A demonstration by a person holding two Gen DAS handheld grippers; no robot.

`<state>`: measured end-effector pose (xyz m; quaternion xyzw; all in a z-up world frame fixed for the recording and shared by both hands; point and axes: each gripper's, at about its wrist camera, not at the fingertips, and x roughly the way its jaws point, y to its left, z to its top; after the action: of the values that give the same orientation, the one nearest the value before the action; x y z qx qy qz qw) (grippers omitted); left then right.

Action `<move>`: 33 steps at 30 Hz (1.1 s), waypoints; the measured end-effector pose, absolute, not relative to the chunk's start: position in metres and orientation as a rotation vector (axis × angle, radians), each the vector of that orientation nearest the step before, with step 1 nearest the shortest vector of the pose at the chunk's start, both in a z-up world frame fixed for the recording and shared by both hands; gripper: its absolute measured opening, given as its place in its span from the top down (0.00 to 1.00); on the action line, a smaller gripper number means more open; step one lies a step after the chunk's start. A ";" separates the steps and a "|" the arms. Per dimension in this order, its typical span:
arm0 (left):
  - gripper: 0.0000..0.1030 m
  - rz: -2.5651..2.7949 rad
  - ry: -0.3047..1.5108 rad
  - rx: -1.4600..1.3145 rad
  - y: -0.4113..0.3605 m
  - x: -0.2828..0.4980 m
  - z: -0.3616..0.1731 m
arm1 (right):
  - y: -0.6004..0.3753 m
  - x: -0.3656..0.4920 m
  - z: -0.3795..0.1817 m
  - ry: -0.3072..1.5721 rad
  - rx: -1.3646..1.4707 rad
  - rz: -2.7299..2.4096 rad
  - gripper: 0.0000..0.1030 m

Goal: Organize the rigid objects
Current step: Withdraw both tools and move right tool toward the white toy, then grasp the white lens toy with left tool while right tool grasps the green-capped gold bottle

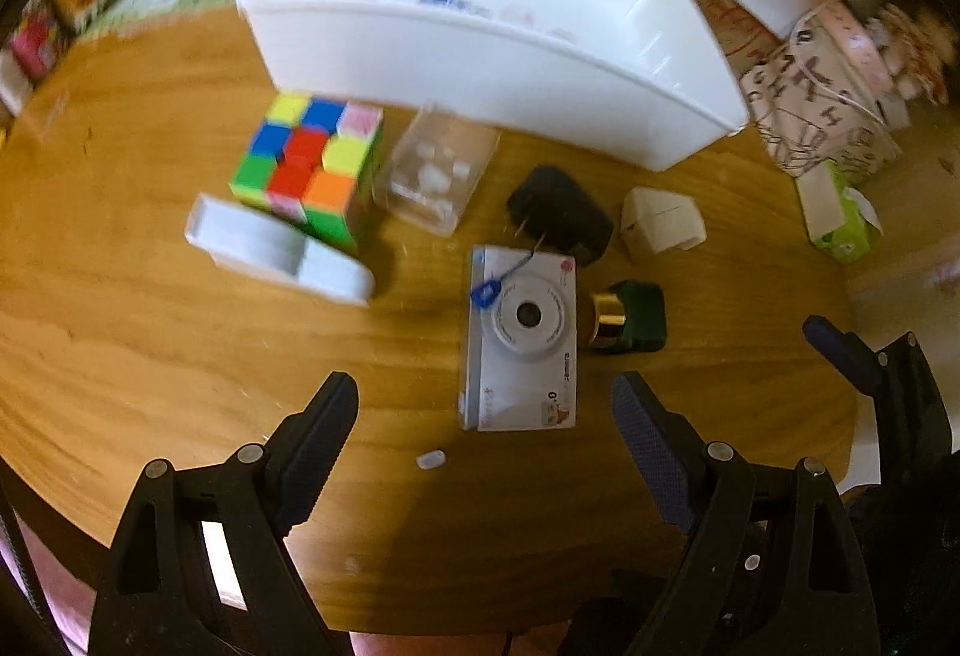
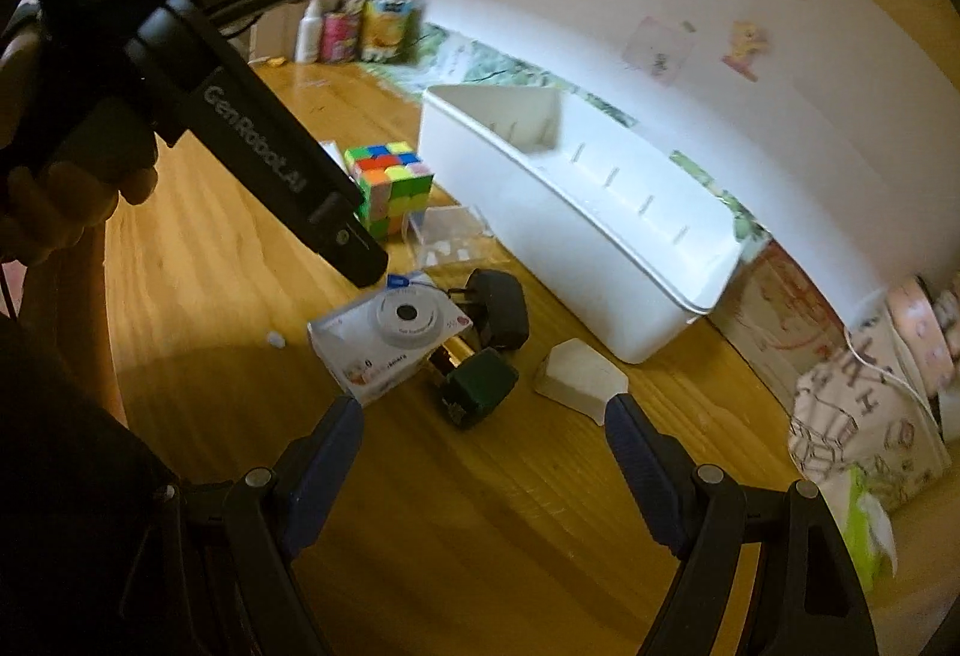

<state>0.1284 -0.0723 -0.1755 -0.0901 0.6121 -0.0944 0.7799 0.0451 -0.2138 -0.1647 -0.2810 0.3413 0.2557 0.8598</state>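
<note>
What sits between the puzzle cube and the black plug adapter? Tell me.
A clear plastic box lies between the puzzle cube and the black plug adapter, shown in both wrist views.

wooden table point(image 1: 150, 332) | patterned box point(image 1: 822, 98) far right | green tissue pack point(image 1: 840, 218) beside it | snack packets point(image 2: 360, 29) by wall

Each hand-held gripper is black plastic: the left hand-held gripper point(image 1: 483, 416) and right hand-held gripper point(image 2: 483, 437) have dark blue, textured finger pads point(image 1: 651, 452) and round silver pivot screws. White "GenRobot.AI" lettering runs along the left one's body.
</note>
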 end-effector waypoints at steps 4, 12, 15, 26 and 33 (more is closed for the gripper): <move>0.14 -0.165 1.394 -0.246 -0.077 0.132 -0.195 | -0.219 0.054 -0.172 0.726 -0.623 0.602 0.19; 0.14 -0.082 1.490 -0.284 -0.085 0.137 -0.218 | -0.227 0.075 -0.192 0.768 -0.635 0.730 0.19; 0.14 -0.060 1.510 -0.283 -0.088 0.138 -0.221 | -0.229 0.081 -0.197 0.789 -0.610 0.760 0.19; 0.15 -0.018 1.559 -0.254 -0.108 0.151 -0.227 | -0.230 0.104 -0.214 0.833 -0.538 0.820 0.19; 0.17 0.024 1.587 -0.200 -0.114 0.163 -0.228 | -0.232 0.115 -0.224 0.846 -0.504 0.831 0.20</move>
<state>0.1626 -0.1139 -0.2276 -0.0898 0.7114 0.0108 0.6969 0.1148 -0.2324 -0.2239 -0.2351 0.3945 0.3874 0.7994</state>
